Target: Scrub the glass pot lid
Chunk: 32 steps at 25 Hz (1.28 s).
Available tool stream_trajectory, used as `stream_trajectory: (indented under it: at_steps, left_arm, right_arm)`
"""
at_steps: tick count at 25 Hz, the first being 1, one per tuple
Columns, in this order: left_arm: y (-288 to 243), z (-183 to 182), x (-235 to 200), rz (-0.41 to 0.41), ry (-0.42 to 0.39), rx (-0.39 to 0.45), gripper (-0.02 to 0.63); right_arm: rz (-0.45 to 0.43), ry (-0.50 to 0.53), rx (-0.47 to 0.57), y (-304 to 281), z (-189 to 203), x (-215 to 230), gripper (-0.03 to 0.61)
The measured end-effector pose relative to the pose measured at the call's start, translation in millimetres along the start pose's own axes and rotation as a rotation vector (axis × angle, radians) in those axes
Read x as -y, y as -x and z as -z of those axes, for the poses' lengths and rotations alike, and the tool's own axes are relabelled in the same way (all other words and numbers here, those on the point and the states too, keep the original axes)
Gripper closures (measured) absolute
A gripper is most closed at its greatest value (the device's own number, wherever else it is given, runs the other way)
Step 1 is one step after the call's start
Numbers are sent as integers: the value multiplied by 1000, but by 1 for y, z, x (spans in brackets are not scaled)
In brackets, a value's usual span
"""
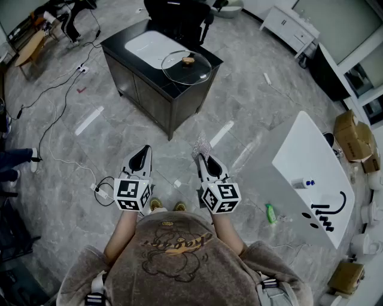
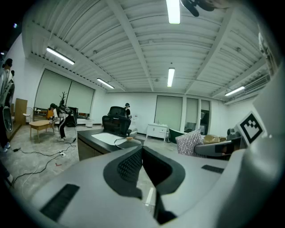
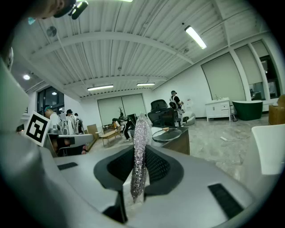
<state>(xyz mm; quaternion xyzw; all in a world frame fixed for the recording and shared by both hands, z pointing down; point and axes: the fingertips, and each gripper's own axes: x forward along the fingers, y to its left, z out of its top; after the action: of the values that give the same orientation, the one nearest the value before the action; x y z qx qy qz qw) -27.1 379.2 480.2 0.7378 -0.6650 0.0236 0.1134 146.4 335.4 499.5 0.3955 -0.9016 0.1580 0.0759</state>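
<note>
A round glass pot lid [image 1: 186,66] with a wooden knob lies on a dark cabinet [image 1: 157,89] with a white top, a few steps ahead of me. The lid [image 2: 126,140] is small and distant in the left gripper view, and the lid [image 3: 167,134] lies beyond the jaws in the right gripper view. My left gripper [image 1: 142,156] is shut with nothing in it. My right gripper [image 1: 203,154] is shut on a silvery glittering scrub cloth [image 3: 139,156], which stands up between its jaws. Both grippers are held level in front of my waist, far short of the cabinet.
A white table [image 1: 311,179] with a bottle and black tools stands to the right. Cables [image 1: 60,128] trail over the grey floor on the left. A black office chair [image 1: 179,18] stands behind the cabinet. Cardboard boxes [image 1: 354,138] sit far right. People stand in the background.
</note>
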Motion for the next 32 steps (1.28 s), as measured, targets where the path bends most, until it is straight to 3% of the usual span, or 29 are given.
stream_trajectory:
  at_steps: [6, 19, 32]
  left_arm:
    - [-2, -1, -22, 0, 11, -10, 597]
    - [-20, 8, -60, 72, 22, -39, 597]
    - [-144, -18, -94, 122, 16, -16, 597]
  right_arm:
    - [-6, -12, 26, -8, -4, -8, 499]
    - [72, -17, 29, -32, 9, -21, 499]
    - [93, -27, 68, -148, -28, 42, 499]
